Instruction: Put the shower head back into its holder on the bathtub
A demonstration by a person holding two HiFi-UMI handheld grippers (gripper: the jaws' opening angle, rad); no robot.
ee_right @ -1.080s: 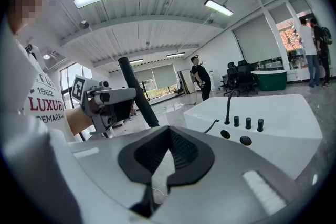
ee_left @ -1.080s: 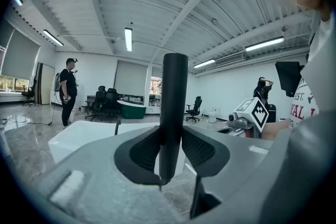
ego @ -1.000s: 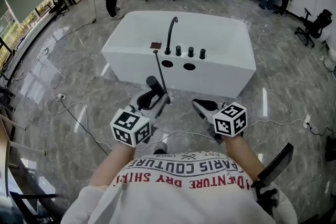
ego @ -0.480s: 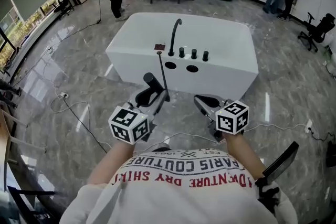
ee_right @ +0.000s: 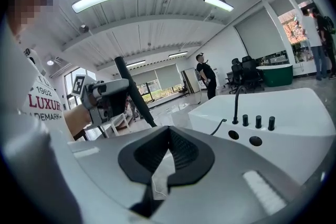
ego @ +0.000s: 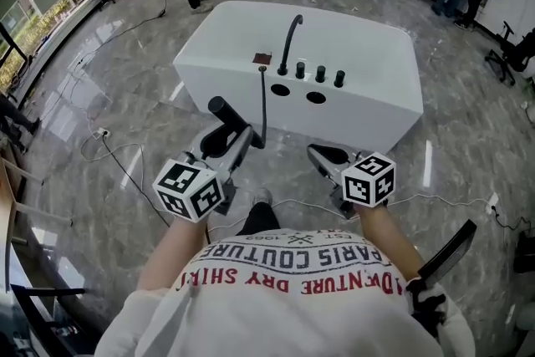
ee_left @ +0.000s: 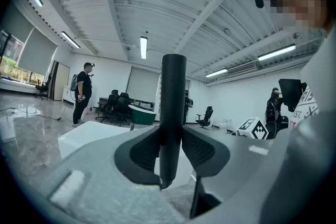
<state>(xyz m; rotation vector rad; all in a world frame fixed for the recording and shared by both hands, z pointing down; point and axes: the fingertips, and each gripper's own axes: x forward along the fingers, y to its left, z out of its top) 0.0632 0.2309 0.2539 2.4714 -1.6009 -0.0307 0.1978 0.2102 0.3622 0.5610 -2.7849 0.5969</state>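
Black-jawed left gripper (ego: 241, 142) points level at the tub (ego: 376, 109), clamping the shower head (ego: 220, 107) upright; right gripper (ego: 322, 156), tilted slightly down, is closed, empty.

Before bathtub (ego: 368, 109): shower head (ego: 221, 111) left, right gripper (ego: 322, 155) right.

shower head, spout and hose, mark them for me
shower head (ego: 227, 118): head view, middle of its black handle
spout (ego: 289, 44): head view, upright stem
hose (ego: 262, 109): head view, midway along it
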